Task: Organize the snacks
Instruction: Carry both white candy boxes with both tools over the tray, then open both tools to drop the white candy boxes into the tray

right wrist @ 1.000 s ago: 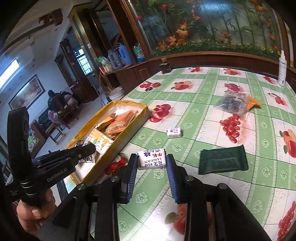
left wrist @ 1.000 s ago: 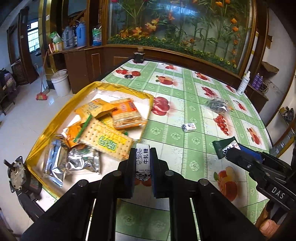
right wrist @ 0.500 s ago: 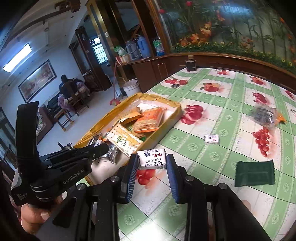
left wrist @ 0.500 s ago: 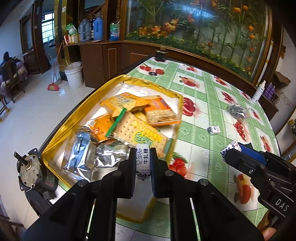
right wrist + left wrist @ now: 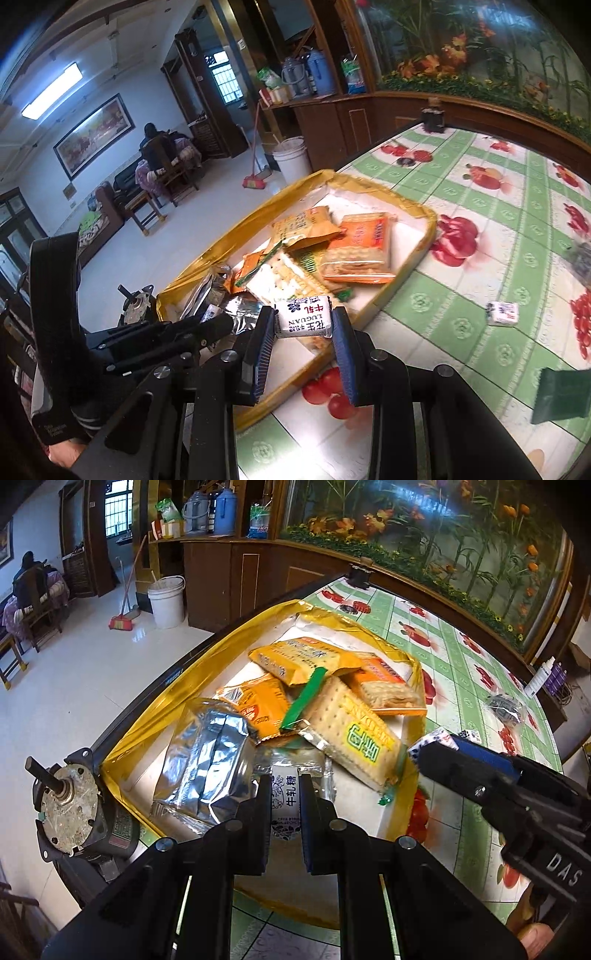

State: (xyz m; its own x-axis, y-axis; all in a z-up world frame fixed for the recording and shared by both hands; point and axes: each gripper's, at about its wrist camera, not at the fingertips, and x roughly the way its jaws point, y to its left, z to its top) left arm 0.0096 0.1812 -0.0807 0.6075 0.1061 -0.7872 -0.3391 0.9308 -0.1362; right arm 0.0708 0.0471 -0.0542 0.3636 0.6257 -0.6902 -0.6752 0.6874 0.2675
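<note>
At the far left edge of the bench (image 5: 480,236), just beside the box's near corner, sits an old grey motor (image 5: 66,808) with its shaft sticking up; it looks like clutter, not part of the sorting. Next comes the gold-rimmed box (image 5: 147,716), set by the bench edge as the collecting place, and it already holds a loose heap: foil packets (image 5: 207,760) at the near end, orange biscuit packs (image 5: 306,657) and a long cracker pack (image 5: 354,738) lying across them.

The left gripper (image 5: 283,805) hangs over the box's near end, jaws nearly closed, pinching a slim white milk candy (image 5: 286,794) upright by its narrow sides, which I take as the way to drop it straight in among the foil.

To its right the right gripper (image 5: 303,325) hovers above the box's near rim, jaws a little apart and clamped on the two ends of a white peanut candy (image 5: 303,317) held crosswise, label up. Both sweets seem to be headed for the same box.

Farther right, on the green fruit-print cloth, a small white candy (image 5: 502,313) and a dark green packet (image 5: 561,391) lie apart, not yet collected.
</note>
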